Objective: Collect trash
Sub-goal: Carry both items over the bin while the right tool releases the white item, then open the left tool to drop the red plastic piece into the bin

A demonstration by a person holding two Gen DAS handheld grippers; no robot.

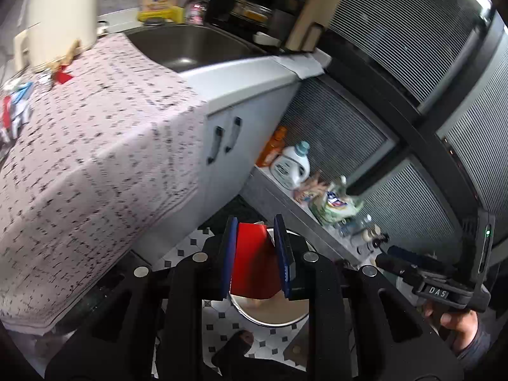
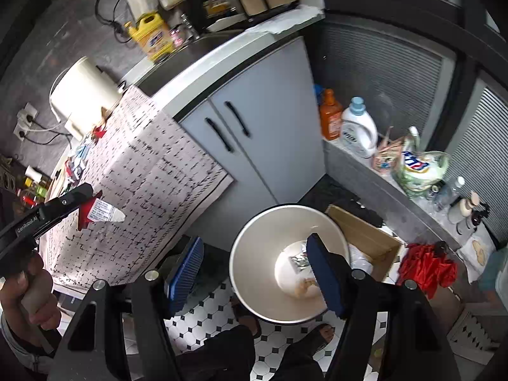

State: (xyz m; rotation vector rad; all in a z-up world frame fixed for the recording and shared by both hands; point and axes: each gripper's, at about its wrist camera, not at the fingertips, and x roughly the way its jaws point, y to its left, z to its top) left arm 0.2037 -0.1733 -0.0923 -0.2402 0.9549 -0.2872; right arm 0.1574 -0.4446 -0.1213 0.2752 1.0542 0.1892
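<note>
left gripper (image 1: 255, 254) has its jaws clamped on a red wrapper (image 1: 250, 263), and right below and just beyond the jaws sits the round white bin (image 1: 273, 316), mostly hidden by the wrapper and the gripper body. from the right wrist view the same wrapper (image 2: 100, 212) shows as a red and white packet, long axis running out sideways from the left gripper (image 2: 84, 204), off to the left of the bin (image 2: 254, 254) above the patterned cloth (image 2: 143, 171) draped over the worktop. right gripper (image 2: 254, 273) hangs with its jaws wide apart and nothing between them, straddling the bin's near left rim; a crumpled silver scrap (image 2: 298, 260) and a pale lump already lie on the bin floor. so the call: the left hand is the one carrying trash, and the drop likely turns on getting it squarely over the bin mouth. more wrappers (image 1: 16, 111) lie blurred at the far left of the cloth; what they are is hard to tell.
</note>
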